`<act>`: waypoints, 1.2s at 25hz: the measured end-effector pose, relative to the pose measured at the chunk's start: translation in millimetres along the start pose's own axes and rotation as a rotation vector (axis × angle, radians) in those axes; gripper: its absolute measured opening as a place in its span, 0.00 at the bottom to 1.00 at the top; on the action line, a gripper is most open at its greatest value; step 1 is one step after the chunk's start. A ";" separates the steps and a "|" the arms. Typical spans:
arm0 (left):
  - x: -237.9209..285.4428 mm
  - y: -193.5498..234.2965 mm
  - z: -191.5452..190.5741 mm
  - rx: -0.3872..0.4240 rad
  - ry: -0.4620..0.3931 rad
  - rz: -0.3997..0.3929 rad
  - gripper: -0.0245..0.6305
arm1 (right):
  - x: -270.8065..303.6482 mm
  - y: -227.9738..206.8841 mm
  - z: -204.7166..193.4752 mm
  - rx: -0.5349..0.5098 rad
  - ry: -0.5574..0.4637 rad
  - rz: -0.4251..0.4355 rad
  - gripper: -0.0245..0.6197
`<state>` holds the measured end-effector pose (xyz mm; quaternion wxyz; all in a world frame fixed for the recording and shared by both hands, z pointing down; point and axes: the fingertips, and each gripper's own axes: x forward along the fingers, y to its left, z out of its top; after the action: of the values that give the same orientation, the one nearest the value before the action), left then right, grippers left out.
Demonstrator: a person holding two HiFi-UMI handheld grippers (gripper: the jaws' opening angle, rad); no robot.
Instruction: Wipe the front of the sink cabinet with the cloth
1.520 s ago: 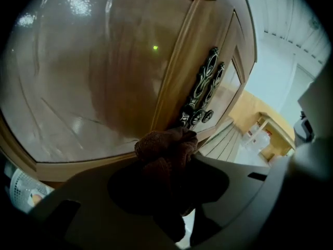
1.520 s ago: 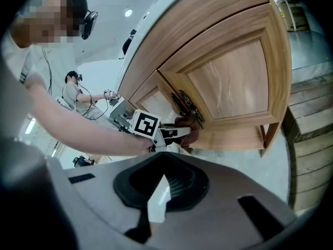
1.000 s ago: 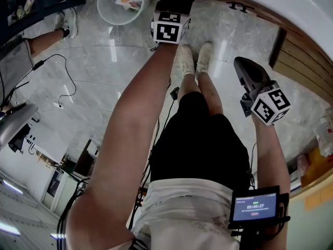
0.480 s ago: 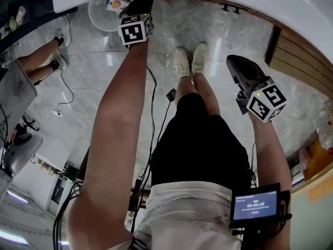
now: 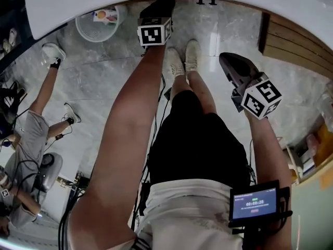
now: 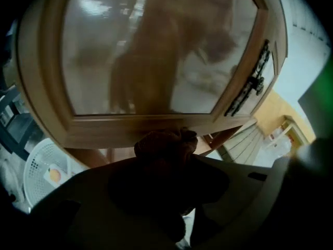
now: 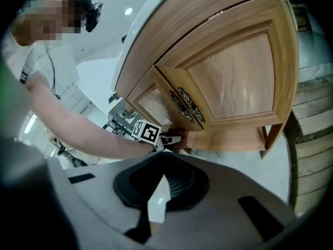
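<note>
Moved rightward along the cabinet door (image 6: 130,132), the left claw (image 6: 169,165) clamps the bunched cloth (image 6: 166,139) against its bottom rail; the right claw (image 7: 158,191), closed and empty, hangs well back.

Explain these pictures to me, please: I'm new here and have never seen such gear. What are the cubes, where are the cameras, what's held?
There is no robot: a person holds a two-jaw gripper in each hand, and the patterned cubes are parts of those. The head view looks down past the person's legs to the floor; each gripper view looks along its own jaws. The left gripper clamps a brown cloth at the cabinet door's lower rail. The right gripper hangs aside, shut, empty.
</note>
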<state>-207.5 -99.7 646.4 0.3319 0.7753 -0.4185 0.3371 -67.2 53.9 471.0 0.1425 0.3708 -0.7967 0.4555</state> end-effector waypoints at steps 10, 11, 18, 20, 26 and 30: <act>36.0 -111.2 22.8 0.085 -0.016 -0.191 0.28 | -35.5 -29.0 -6.4 0.074 -0.091 -0.093 0.06; 35.2 -115.2 26.2 0.087 -0.028 -0.190 0.28 | -39.5 -32.6 -7.7 0.080 -0.101 -0.101 0.06; 5.7 -143.5 37.4 0.131 -0.089 -0.290 0.28 | -49.8 -36.4 -12.6 0.103 -0.139 -0.134 0.06; -10.2 -153.3 23.5 0.145 -0.054 -0.344 0.28 | -52.4 -32.2 -8.7 0.101 -0.145 -0.133 0.06; -109.0 -145.1 12.1 0.228 -0.003 -0.365 0.28 | -60.9 25.2 36.1 0.032 -0.201 -0.087 0.06; -193.1 -181.1 10.9 0.332 -0.019 -0.390 0.28 | -94.8 69.4 49.2 -0.012 -0.236 -0.074 0.06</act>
<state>-128.4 51.4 443.8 0.2548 0.8883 -0.2029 0.3238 -46.9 78.2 347.6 0.0666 0.4503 -0.7963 0.3982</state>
